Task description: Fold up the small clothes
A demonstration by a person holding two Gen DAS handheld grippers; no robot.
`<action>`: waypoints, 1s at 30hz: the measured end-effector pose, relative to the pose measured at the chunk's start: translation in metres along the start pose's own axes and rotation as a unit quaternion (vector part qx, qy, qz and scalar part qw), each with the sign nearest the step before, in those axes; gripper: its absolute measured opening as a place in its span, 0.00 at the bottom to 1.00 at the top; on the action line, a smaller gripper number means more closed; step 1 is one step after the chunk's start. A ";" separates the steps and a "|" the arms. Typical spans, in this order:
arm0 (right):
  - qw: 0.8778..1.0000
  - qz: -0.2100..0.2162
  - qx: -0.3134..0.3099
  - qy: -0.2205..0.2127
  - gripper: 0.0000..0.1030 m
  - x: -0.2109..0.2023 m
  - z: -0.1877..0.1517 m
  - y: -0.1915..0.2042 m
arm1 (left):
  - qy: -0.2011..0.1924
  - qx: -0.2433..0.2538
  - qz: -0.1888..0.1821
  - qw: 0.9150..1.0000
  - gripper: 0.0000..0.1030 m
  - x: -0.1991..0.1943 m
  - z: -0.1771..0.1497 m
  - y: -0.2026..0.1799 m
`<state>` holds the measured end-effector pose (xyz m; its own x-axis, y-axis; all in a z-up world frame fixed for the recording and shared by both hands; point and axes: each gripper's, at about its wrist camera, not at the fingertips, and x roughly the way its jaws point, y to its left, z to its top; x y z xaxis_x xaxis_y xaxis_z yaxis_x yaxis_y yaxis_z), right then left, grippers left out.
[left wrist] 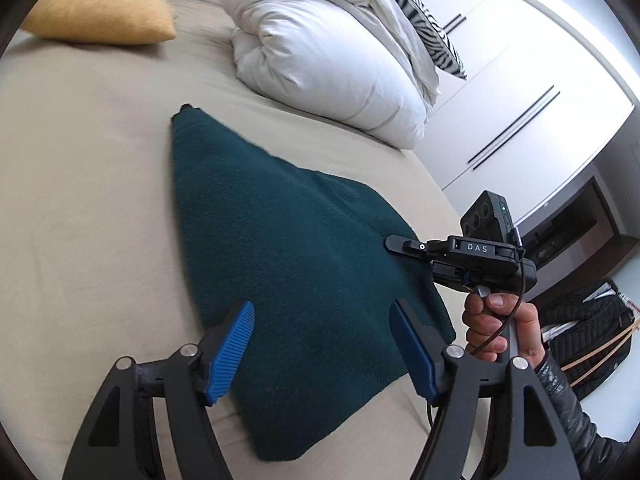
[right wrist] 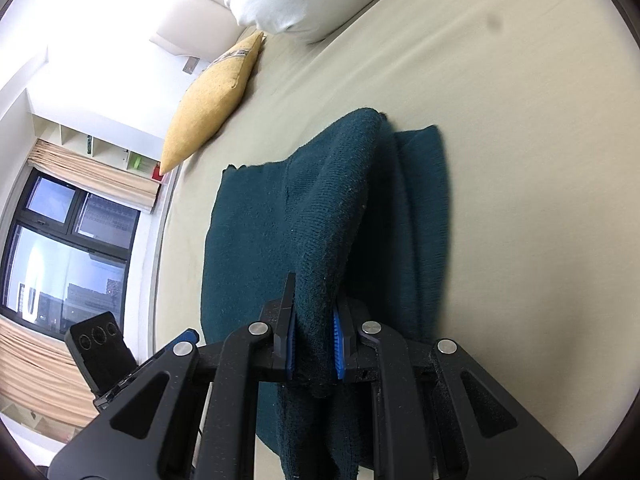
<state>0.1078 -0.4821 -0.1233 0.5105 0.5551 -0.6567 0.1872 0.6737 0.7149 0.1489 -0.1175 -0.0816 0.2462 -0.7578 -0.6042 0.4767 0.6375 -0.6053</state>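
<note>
A dark teal knit garment lies on the beige bed sheet. My left gripper is open just above its near end, with nothing between the blue pads. My right gripper is shut on a raised fold of the garment and lifts that edge off the sheet. In the left wrist view the right gripper pinches the garment's right edge, held by a hand.
A white folded duvet and a zebra pillow lie at the bed's far side. A yellow cushion sits far left, also in the right wrist view. White wardrobe doors, a black jacket and a window surround the bed.
</note>
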 end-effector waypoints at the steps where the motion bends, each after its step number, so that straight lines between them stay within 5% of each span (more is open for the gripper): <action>1: 1.000 0.000 0.001 -0.001 0.12 -0.003 0.001 -0.001 | 0.001 0.002 0.000 1.000 0.71 0.003 0.002 -0.003; 12: 1.000 -0.016 0.026 -0.003 0.12 0.029 0.010 -0.024 | 0.003 0.037 0.033 0.999 0.71 0.039 0.018 -0.016; 17: 0.995 0.061 0.079 -0.019 0.12 0.040 0.001 -0.057 | 0.034 0.068 0.081 0.994 0.70 0.070 0.014 -0.017; 23: 0.996 -0.057 0.028 -0.067 0.20 -0.006 -0.004 -0.008 | 0.015 0.087 0.101 0.991 0.67 0.049 0.011 -0.025; 26: 0.998 0.029 -0.003 -0.061 0.20 -0.021 -0.014 0.021 | -0.018 0.111 0.102 0.988 0.67 0.036 0.023 -0.036; 30: 0.997 0.072 -0.017 0.008 0.20 0.011 -0.032 0.031 | 0.002 0.092 0.103 0.990 0.67 0.061 0.044 -0.026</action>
<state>0.0921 -0.4396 -0.1159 0.5173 0.6547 -0.5511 0.0831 0.6025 0.7938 0.1887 -0.1858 -0.0798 0.3510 -0.6144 -0.7067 0.5628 0.7416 -0.3652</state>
